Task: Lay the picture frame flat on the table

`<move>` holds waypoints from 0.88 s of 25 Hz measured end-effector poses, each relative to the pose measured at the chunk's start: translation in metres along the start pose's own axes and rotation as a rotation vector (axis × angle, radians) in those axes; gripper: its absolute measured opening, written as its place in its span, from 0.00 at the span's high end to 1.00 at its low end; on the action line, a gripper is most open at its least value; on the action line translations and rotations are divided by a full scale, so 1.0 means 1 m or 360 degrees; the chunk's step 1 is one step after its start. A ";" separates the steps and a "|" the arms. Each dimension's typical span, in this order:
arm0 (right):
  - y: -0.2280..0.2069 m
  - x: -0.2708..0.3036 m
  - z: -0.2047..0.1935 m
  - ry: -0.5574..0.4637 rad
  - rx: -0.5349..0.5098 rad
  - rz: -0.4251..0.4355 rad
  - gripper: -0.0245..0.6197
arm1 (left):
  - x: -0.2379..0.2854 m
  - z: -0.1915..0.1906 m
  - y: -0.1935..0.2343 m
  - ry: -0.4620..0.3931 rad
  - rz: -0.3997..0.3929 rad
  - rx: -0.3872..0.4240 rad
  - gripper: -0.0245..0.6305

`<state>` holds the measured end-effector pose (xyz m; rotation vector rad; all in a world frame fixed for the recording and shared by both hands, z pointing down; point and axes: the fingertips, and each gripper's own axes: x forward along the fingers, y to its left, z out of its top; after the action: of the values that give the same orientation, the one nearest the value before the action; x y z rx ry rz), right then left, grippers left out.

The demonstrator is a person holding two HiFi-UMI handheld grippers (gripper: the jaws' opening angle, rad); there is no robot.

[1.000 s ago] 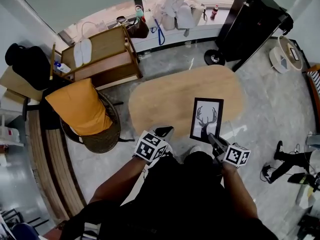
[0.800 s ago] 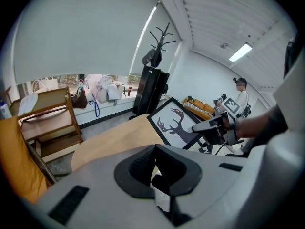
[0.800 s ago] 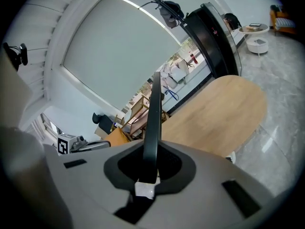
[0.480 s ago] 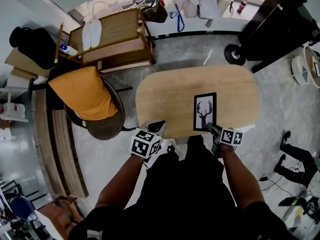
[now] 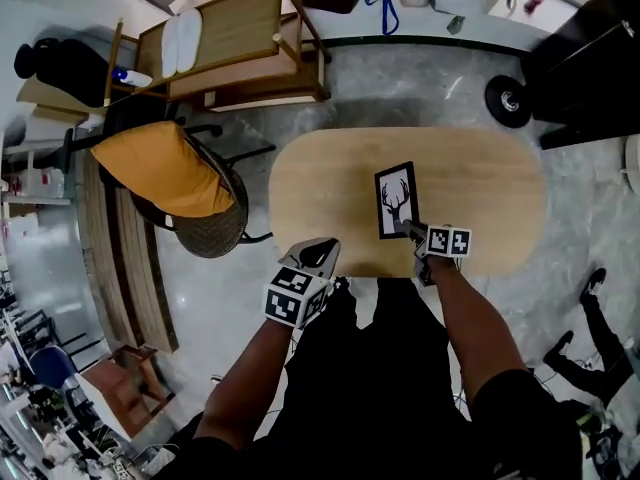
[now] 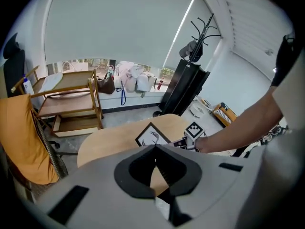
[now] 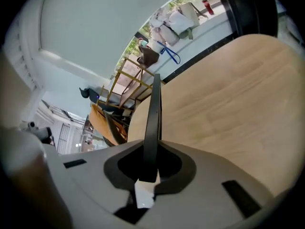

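Observation:
A black picture frame [image 5: 396, 200] with a deer print hangs face up over the oval wooden table [image 5: 480, 183], right of its middle. My right gripper [image 5: 412, 231] is shut on the frame's near edge. In the right gripper view the frame [image 7: 153, 113] runs edge-on out from between the jaws, above the table top [image 7: 228, 109]. I cannot tell whether its far end touches the wood. My left gripper [image 5: 318, 255] hovers at the table's near edge, left of the frame, shut and holding nothing. The left gripper view shows the frame [image 6: 151, 136] slightly tilted.
A wicker chair with an orange cushion [image 5: 165, 168] stands left of the table. A wooden shelf cart [image 5: 235, 43] is behind it. A black stand on wheels [image 5: 508, 100] and bags by the window are at the far right. A coat rack [image 6: 202, 32] stands beyond.
My right gripper has carried the frame forward, from overhanging the table's near edge to well over the table top. The left gripper stays near the table's near edge.

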<state>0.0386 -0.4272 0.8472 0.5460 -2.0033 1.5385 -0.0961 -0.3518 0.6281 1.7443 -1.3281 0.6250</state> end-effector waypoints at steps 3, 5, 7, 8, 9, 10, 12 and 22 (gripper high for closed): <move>-0.011 0.028 0.023 -0.0037 0.0165 0.0096 0.92 | 0.012 -0.002 -0.008 0.0045 0.0029 -0.0073 0.96; -0.017 0.043 0.032 -0.0019 0.0207 0.0139 0.92 | 0.018 -0.005 -0.012 0.0069 0.0041 -0.0109 0.96; -0.026 0.054 0.037 0.0008 0.0207 0.0150 0.92 | 0.022 -0.009 -0.014 0.0083 0.0050 -0.0125 0.96; -0.032 0.058 0.036 0.0030 0.0207 0.0134 0.92 | 0.024 -0.011 -0.014 0.0088 0.0055 -0.0136 0.96; -0.040 0.062 0.033 0.0063 0.0203 0.0103 0.92 | 0.026 -0.014 -0.015 0.0092 0.0058 -0.0150 0.96; -0.049 0.066 0.027 0.0107 0.0188 0.0059 0.92 | 0.027 -0.017 -0.016 0.0097 0.0060 -0.0164 0.96; -0.065 0.072 0.012 0.0198 0.0121 -0.0040 0.90 | 0.028 -0.023 -0.017 0.0109 0.0060 -0.0192 0.96; -0.102 0.093 -0.013 0.0378 -0.0082 -0.0386 0.54 | 0.017 -0.039 -0.006 0.0109 0.0100 -0.0230 0.96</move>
<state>0.0324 -0.4404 0.9856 0.5368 -1.7239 1.3340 -0.0815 -0.3276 0.6599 1.5576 -1.3509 0.6030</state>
